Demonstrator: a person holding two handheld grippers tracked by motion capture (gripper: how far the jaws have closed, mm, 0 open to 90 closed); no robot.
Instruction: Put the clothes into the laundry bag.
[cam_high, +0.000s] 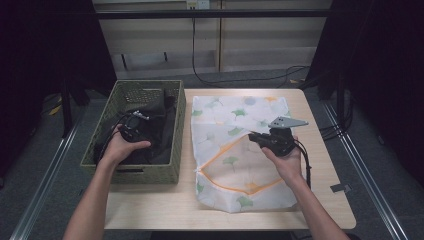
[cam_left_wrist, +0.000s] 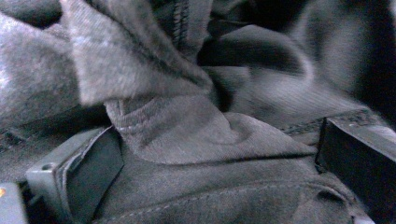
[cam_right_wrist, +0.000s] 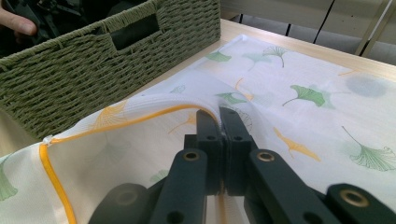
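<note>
A white mesh laundry bag (cam_high: 235, 115) with green and orange leaf prints lies flat on the wooden table. My right gripper (cam_high: 253, 136) is shut on the orange-trimmed edge of the bag's mouth (cam_right_wrist: 140, 116) and holds that edge raised, so the mouth gapes. In the right gripper view the jaws (cam_right_wrist: 219, 114) meet on the fabric. My left gripper (cam_high: 140, 122) reaches down into a green woven basket (cam_high: 177, 130) onto dark grey clothes (cam_left_wrist: 187, 130). Its jaws stand wide apart, open, with a fold of the cloth bulging between them.
The basket (cam_right_wrist: 93, 70) stands at the table's left, right beside the bag. A bare strip of tabletop (cam_high: 320, 150) runs along the right side. Cables lie on the floor behind the table, and a metal rail (cam_high: 365, 170) runs past on the right.
</note>
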